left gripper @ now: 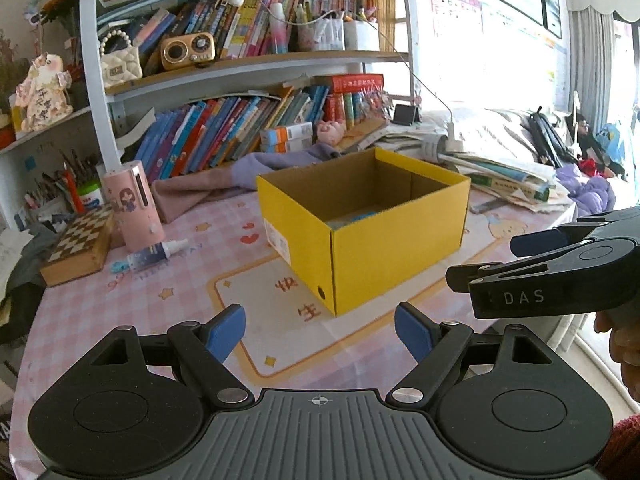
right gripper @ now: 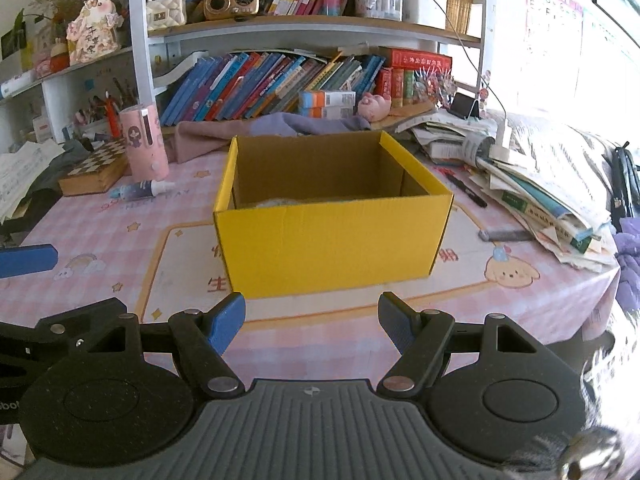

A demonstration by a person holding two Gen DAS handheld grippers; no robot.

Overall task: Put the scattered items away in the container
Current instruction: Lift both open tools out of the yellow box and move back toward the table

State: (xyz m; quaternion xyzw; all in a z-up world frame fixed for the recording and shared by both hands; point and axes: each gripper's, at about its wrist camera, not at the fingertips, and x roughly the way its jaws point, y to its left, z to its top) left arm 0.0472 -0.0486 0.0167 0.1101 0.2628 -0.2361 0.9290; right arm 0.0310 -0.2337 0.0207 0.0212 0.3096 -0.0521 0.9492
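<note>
The table (right gripper: 100, 236) under its pink checked cloth carries everything. At twelve o'clock behind it rises the bookshelf (right gripper: 280, 80), crammed with leaning books. The yellow box (right gripper: 332, 240), the container, stands open-topped at the table's middle, dead ahead of both grippers; something pale lies on its floor, too hidden to name. At two o'clock a heap of papers and books (right gripper: 540, 192) crowds the box's right side, a black pen (right gripper: 466, 190) beside it. At ten o'clock stand a chessboard case (right gripper: 96, 170), a pink cylinder (right gripper: 145, 142) and a small bottle (right gripper: 142, 191) lying flat. The left gripper (left gripper: 320, 334) and right gripper (right gripper: 312, 328) both gape wide, holding nothing.
</note>
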